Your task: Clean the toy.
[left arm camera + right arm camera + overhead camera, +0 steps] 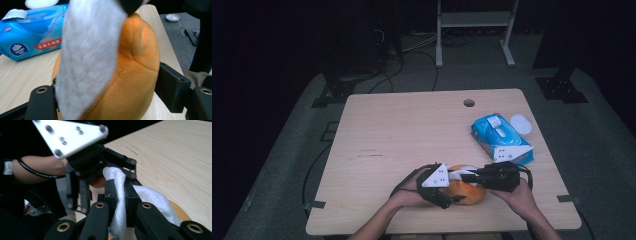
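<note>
White wipe (117, 202) pinched, right gripper (120, 195), over orange plush (130, 75)

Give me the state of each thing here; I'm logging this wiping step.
Orange plush toy: on the table, clamped by the left tool.
White wipe: pinched in the shut right tool, draped over the toy.
Wipes pack: flip lid open, lying flat.
Table: pack and toy resting on it.

- orange plush toy (469, 192) sits near the front edge of the table (402, 130)
- left gripper (443, 192) is on the toy's left side, jaws around it
- right gripper (467, 176) comes in from the toy's right, pinching a white wipe (460, 172) lying over the toy's top
- blue wipes pack (500, 138) sits beyond the toy to the right, lid open
</note>
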Available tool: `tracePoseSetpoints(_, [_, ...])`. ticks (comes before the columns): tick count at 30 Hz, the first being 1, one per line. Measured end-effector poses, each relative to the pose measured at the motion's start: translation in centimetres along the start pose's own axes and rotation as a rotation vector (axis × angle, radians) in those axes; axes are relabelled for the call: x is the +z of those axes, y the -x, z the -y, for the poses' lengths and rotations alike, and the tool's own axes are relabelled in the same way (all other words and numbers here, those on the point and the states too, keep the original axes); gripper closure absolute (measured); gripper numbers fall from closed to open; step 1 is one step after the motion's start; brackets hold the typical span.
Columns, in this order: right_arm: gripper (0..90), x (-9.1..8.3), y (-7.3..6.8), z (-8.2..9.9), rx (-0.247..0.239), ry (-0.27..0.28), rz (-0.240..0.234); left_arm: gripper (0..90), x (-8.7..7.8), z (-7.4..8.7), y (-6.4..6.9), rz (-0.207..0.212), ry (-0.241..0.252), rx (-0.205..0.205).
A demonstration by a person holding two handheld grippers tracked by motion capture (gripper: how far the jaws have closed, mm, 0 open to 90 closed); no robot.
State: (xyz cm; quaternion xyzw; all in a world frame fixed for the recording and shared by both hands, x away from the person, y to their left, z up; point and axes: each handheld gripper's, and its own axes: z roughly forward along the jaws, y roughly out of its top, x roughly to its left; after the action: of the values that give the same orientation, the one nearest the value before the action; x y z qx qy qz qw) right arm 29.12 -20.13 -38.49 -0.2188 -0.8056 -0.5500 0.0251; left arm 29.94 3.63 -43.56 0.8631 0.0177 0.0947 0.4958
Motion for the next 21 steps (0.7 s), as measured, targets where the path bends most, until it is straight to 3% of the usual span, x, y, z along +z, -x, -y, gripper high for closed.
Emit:
tracePoseSetpoints(7, [83.7,-0.6,0.2,0.1,0.010,0.011,-0.039,26.5,-0.1,0.2,-0.6,-0.015,0.023,-0.066])
tracePoseSetpoints(11, [83.6,-0.3,-0.1,0.1,-0.030,-0.008,0.025,26.5,0.2,-0.2,-0.2,-0.019,0.012,-0.049])
tracePoseSetpoints(15, [83.7,0.7,-0.8,-0.3,-0.130,-0.057,0.107,26.9,0.0,0.0,-0.3,-0.015,0.013,-0.054])
tracePoseSetpoints(21, [83.7,-0.3,0.2,0.0,-0.110,-0.056,0.163,27.8,-0.4,0.4,-0.8,-0.007,0.024,-0.079])
